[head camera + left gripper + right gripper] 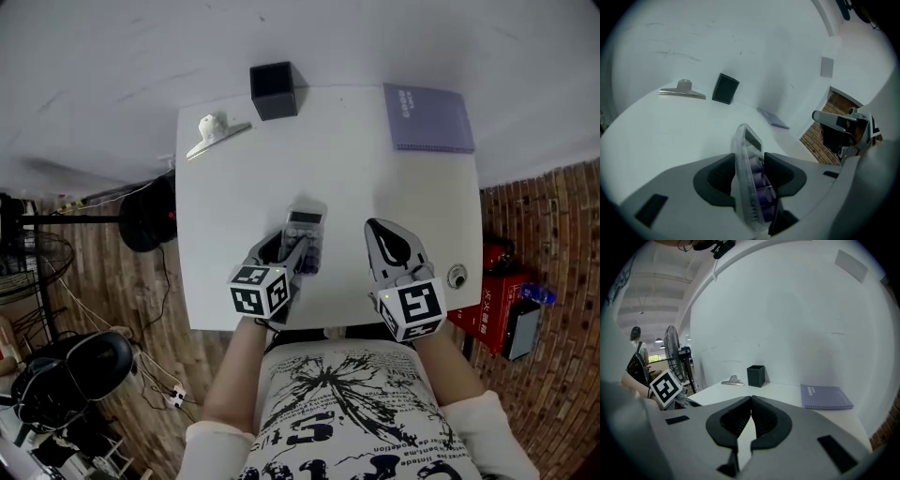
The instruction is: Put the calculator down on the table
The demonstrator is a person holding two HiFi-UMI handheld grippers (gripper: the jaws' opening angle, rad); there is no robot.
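Note:
The calculator [305,236], clear-cased with purple keys, rests on the white table [234,187] near its front edge. In the left gripper view the calculator [750,164] stands on its long edge, tilted, between the jaws. My left gripper [292,248] is open around its near end; a gap shows on the left side, and the keys lean against the right jaw. My right gripper [380,230] hovers to the right of the calculator, apart from it. Its jaws are shut with nothing between them, as the right gripper [751,399] view shows.
A black pen holder [274,90] and a metal clip [214,131] sit at the table's far left. A purple notebook [428,118] lies at the far right corner. A round grommet [457,276] is near the right edge. A fan and cables stand on the floor left.

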